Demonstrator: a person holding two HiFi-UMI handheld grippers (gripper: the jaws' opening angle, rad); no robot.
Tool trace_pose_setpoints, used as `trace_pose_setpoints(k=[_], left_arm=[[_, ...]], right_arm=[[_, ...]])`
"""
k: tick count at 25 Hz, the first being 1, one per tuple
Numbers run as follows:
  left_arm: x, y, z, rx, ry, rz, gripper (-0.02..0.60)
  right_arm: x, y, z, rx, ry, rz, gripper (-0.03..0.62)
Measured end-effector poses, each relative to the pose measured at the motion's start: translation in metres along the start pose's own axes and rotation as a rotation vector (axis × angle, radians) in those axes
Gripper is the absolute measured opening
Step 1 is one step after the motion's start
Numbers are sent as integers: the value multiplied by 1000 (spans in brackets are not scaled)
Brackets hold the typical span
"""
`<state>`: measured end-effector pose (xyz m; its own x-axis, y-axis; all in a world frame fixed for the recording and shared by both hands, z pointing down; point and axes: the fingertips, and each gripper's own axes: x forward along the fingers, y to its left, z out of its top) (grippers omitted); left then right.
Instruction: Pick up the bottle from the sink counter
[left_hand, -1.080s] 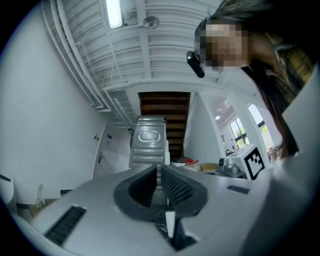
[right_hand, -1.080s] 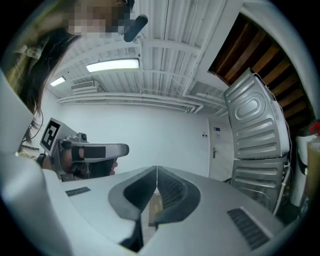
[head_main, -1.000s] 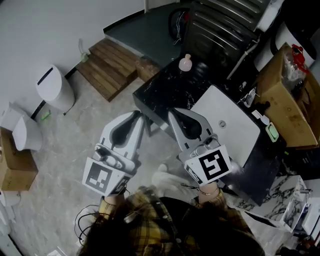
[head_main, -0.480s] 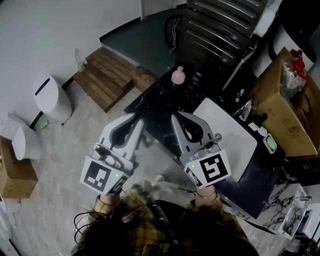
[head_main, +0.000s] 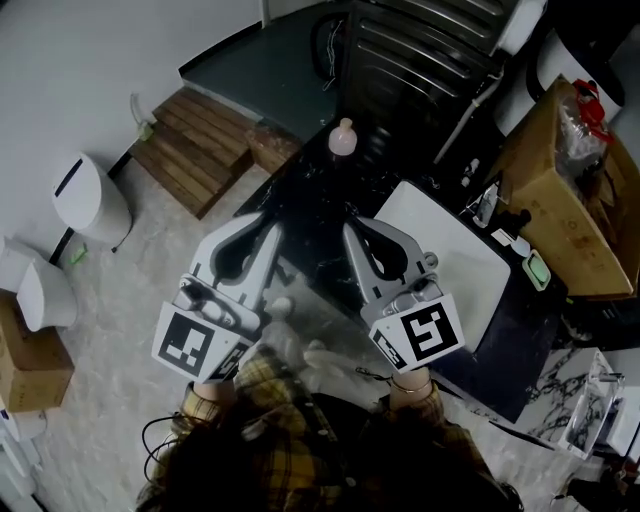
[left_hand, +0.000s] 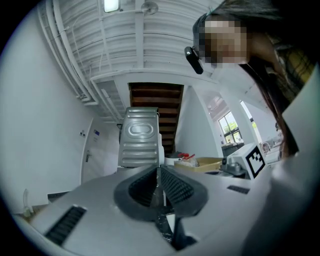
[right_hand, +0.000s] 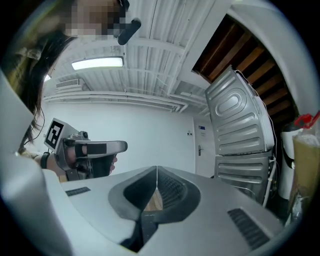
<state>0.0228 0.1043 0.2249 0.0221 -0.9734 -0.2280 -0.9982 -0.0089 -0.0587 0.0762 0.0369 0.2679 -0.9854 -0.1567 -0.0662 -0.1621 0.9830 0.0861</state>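
Since a second ago the head view has swung, so the bottle (head_main: 343, 137) now shows further left, almost straight ahead of the right gripper (head_main: 351, 231) instead of off to its right. It stands upright at the far corner of the black counter (head_main: 318, 205), well apart from both tools. The left gripper (head_main: 268, 224) hangs beside the counter's near edge, over the floor; the right one is over the counter, next to the white basin (head_main: 445, 250).

From the left gripper view, its jaws are pressed together with nothing between them. It looks upward at a ribbed metal appliance (left_hand: 140, 137) and the ceiling, and the bottle is not in sight.

From the right gripper view, the jaws likewise meet along one seam, empty, with the left gripper off to the side. Again, no bottle.

Risk, as I judge it: both claws are closed, so either must open before it arrives — a closed tip would only shove the bottle. The bottle looks small and sits close to the counter's corner, so a push could tip it or send it over the edge. Neither gripper camera sees it yet, so aiming rests on the head view alone.
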Motion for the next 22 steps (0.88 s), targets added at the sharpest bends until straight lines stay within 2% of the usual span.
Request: trace_pose_setpoints(k=[8,11,22], left_arm=[[42,30,-21,-40,-9,-111,38],[67,54,-35,-30,34,-144,38],[164,145,-85,-54,99,-278,38]], right_arm=[[22,-32,-15,-8,30,-126,17],[48,-52,-15,-16,40,-167,17],[148,-121,-36,-10,120,-301,17]])
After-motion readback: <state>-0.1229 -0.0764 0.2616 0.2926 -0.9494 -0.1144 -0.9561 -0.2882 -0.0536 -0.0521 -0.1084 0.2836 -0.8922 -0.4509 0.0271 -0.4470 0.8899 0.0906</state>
